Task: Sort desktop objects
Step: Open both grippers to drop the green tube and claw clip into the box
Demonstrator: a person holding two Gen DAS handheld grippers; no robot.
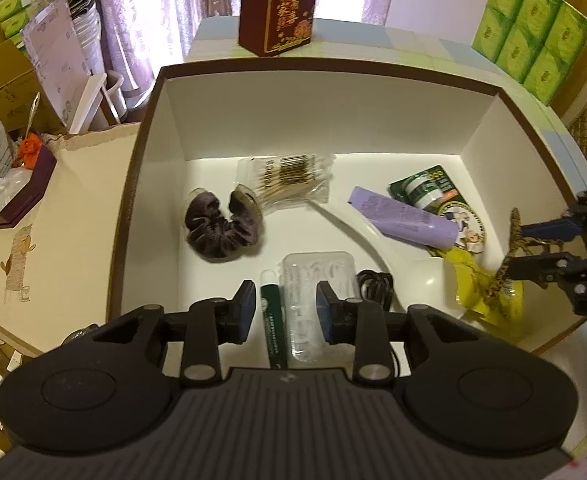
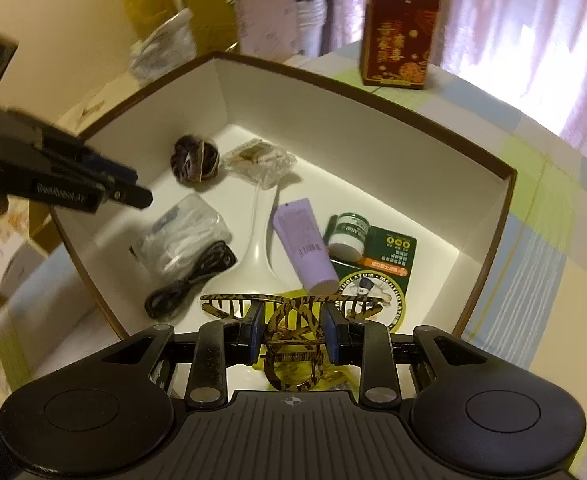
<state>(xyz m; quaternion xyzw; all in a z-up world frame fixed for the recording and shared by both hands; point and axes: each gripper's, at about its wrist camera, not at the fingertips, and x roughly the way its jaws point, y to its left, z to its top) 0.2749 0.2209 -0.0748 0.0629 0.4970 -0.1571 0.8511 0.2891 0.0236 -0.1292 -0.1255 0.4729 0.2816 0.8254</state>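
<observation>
Your right gripper (image 2: 292, 334) is clamped on a tortoiseshell hair claw (image 2: 293, 320), held above the near right corner of the open box (image 1: 333, 70), over a yellow packet (image 1: 489, 288). Your left gripper (image 1: 283, 310) hangs with its jaws spread and nothing between them, above a green pen (image 1: 272, 320) and a clear plastic case (image 1: 313, 300) at the box's near edge. Farther in lie a dark scrunchie (image 1: 221, 228), a bag of cotton swabs (image 1: 289, 180), a lilac tube (image 1: 405, 218), a carded green-and-white jar (image 1: 423, 188) and a coiled black cable (image 1: 375, 286). With so much already boxed, the sorting looks well advanced; the claw appears not yet released. The table outside the box is mostly cropped, so whatever remains unsorted cannot be judged, and the right-wrist view blurs at its left edge.
</observation>
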